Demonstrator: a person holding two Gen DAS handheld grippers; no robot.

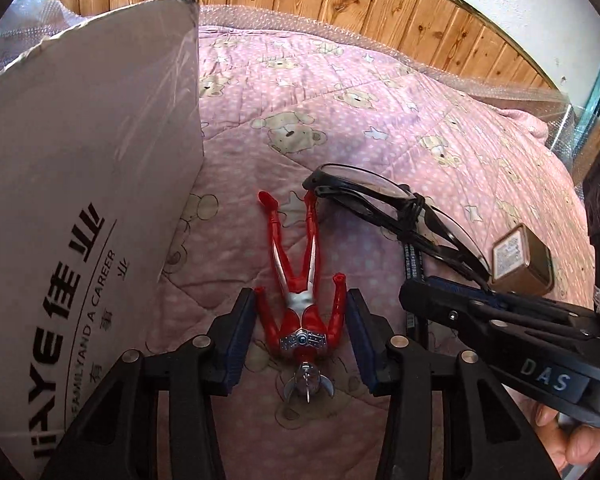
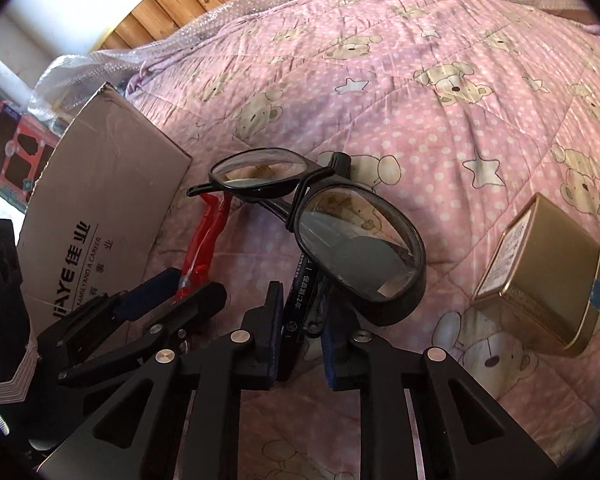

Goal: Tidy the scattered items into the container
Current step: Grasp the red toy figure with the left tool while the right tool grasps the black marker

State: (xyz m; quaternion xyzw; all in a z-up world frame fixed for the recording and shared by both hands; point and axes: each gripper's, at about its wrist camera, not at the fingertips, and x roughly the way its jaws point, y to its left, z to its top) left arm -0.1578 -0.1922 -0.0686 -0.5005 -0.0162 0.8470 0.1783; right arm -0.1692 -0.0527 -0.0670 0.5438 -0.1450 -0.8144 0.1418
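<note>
The left hand-held gripper [image 1: 300,336] is wide open around the red toy [image 1: 304,284] on the bed [image 1: 340,100]; the right hand-held gripper [image 2: 300,332] pinches the glasses [image 2: 340,236]; the box [image 1: 80,184] stands beside the toy.

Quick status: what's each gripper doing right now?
Left gripper: open, fingers either side of the red toy figure, not clamped.
Right gripper: shut on the black glasses, gripping the folded temples.

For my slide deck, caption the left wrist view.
Left gripper open astride a red toy figure on the pink quilt, right gripper holding black glasses.
</note>
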